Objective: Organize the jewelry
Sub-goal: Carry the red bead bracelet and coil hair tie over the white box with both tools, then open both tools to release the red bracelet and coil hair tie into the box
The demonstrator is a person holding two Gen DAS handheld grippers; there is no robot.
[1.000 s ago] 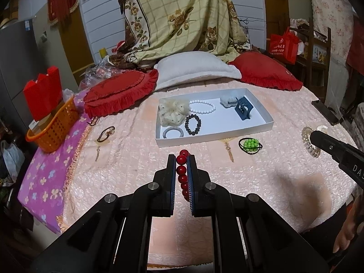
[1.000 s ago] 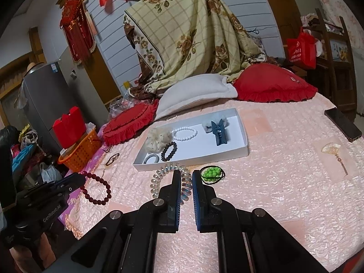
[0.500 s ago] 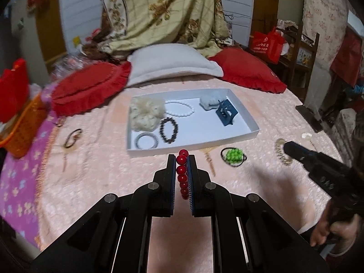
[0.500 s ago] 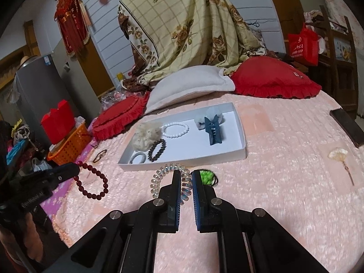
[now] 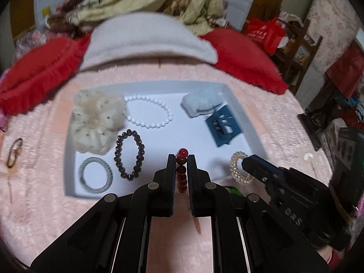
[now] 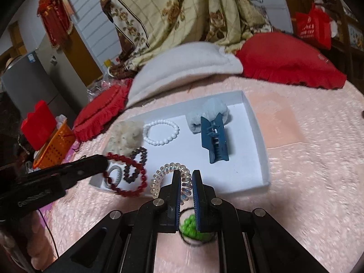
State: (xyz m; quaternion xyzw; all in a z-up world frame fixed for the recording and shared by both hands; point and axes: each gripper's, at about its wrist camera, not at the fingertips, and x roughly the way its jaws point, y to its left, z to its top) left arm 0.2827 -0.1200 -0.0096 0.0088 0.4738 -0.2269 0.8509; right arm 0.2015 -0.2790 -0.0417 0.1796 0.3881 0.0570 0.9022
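Observation:
A white tray (image 5: 186,134) lies on the pink bedspread and holds a cream scrunchie (image 5: 96,122), a white bead bracelet (image 5: 149,113), a dark bead bracelet (image 5: 129,154), a silver bangle (image 5: 95,175), a blue claw clip (image 5: 223,127) and a pale fluffy scrunchie (image 5: 201,102). My left gripper (image 5: 181,157) is shut on a red bead bracelet (image 5: 182,170) over the tray's near edge. My right gripper (image 6: 186,173) is shut on a clear coil hair tie (image 6: 162,175) just above the tray's front wall (image 6: 265,170). The red bead bracelet (image 6: 134,177) hangs beside it.
A green bead hair tie (image 6: 192,227) lies on the bedspread under my right gripper. Red cushions (image 5: 43,68) and a white pillow (image 5: 147,38) line the far side. An orange basket (image 6: 54,145) stands at the left. A pink card (image 6: 277,122) lies right of the tray.
Both grippers have moved forward and down to the tray's near edge, each keeping its hold. The tray now looms much larger in both views.

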